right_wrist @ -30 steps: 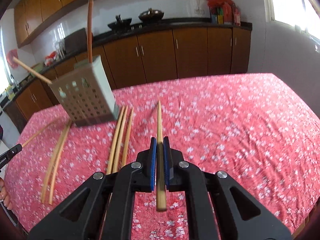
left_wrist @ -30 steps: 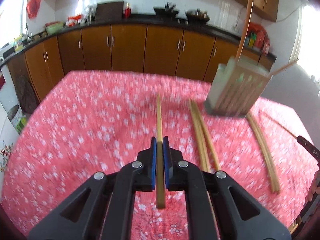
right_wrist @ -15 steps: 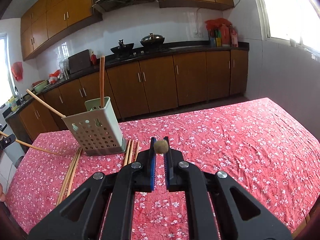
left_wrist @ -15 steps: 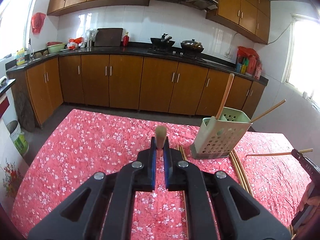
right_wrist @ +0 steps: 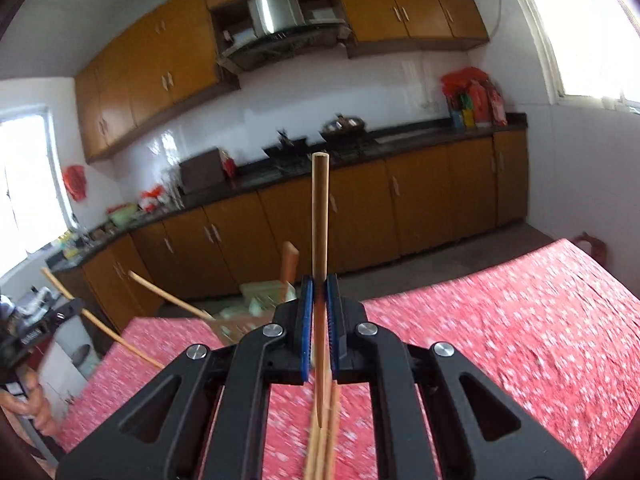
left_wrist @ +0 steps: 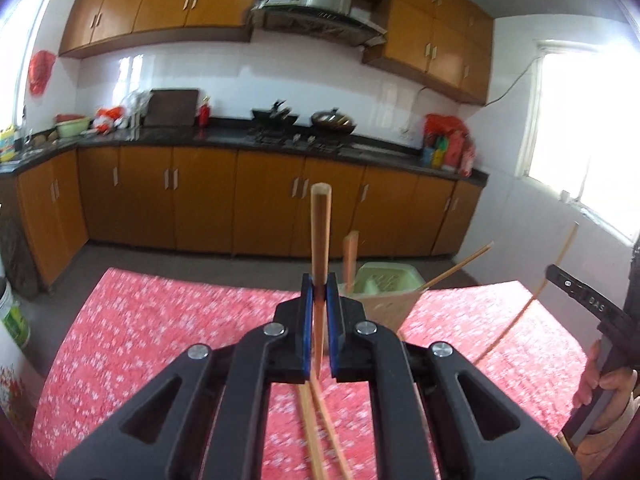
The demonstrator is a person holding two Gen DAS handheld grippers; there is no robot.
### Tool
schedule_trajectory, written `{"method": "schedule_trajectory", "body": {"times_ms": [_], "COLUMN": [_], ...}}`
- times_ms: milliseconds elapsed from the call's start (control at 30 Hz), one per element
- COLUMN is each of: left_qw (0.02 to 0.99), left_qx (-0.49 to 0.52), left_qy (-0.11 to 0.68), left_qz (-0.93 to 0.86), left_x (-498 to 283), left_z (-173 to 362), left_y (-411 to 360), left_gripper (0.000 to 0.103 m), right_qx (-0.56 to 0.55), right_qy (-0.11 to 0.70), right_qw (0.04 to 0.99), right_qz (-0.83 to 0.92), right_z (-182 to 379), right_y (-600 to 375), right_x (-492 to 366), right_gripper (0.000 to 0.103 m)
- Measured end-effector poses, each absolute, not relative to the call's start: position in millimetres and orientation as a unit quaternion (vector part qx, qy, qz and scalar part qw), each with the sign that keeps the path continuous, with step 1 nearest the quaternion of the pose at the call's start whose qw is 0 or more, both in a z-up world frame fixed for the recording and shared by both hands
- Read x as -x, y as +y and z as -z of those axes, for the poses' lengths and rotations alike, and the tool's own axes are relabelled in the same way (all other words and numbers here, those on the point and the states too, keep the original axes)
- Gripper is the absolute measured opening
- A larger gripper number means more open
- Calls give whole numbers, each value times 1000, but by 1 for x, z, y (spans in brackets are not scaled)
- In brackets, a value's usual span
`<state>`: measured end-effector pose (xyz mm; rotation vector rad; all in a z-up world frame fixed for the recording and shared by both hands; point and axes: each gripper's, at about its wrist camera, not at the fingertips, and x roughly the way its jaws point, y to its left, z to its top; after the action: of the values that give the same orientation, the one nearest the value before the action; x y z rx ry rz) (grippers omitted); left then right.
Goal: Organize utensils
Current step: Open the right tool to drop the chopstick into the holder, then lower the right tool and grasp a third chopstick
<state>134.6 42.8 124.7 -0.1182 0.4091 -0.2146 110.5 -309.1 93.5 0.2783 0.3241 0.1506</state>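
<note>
— What are the tongs doing?
— The left gripper (left_wrist: 320, 292) is clenched on a chopstick (left_wrist: 321, 232) held upright; the right gripper (right_wrist: 319, 296) clamps another chopstick (right_wrist: 320, 220) the same way.
— And the holder?
— The green utensil basket (left_wrist: 386, 280) stands on the red floral tablecloth (left_wrist: 160, 320) just beyond, a wooden handle (left_wrist: 351, 256) and, it seems, a chopstick inside. Loose chopsticks (right_wrist: 320, 452) lie below.

Bright daylight from blown-out window (left_wrist: 592, 128) at right, second window (right_wrist: 24, 176) glaring at left. Sheen on white wall tiles (right_wrist: 208, 136). Red cloth (left_wrist: 168, 320) smeared by motion blur. Strong fisheye curvature, dark vignette at corners.
</note>
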Motion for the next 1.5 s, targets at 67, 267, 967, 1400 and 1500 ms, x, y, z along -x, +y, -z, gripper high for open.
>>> {"method": "schedule_trajectory", "body": {"times_ms": [67,267,967,1400,1500], "left_qw": [975,983,977,983,980], "left_qx": [53,68,80,94,82], "left_qy": [186,134,173,147,177], "left_qz": [110,109,94,62,38], "left_x": [-137,-154,-225,-148,-133], "left_z": [-136,-173,-127,-135,-104], "left_y": [32,5,-13,26,38], "left_gripper": [7,7,9,21,24], "right_qx": [-139,-133,-101,-112,-99], "right_qy": [139,69,102,123,196], "right_qw": [977,985,987,986,975], "right_qz": [-85,-90,-75,-35,-27], "right_z": [-108,-139,-101,-93,-53], "right_y": [-302,-279,-249,-297,-301], "right_x": [-113,-128,-186,-119,-121], "right_gripper": [7,7,26,36,36]}}
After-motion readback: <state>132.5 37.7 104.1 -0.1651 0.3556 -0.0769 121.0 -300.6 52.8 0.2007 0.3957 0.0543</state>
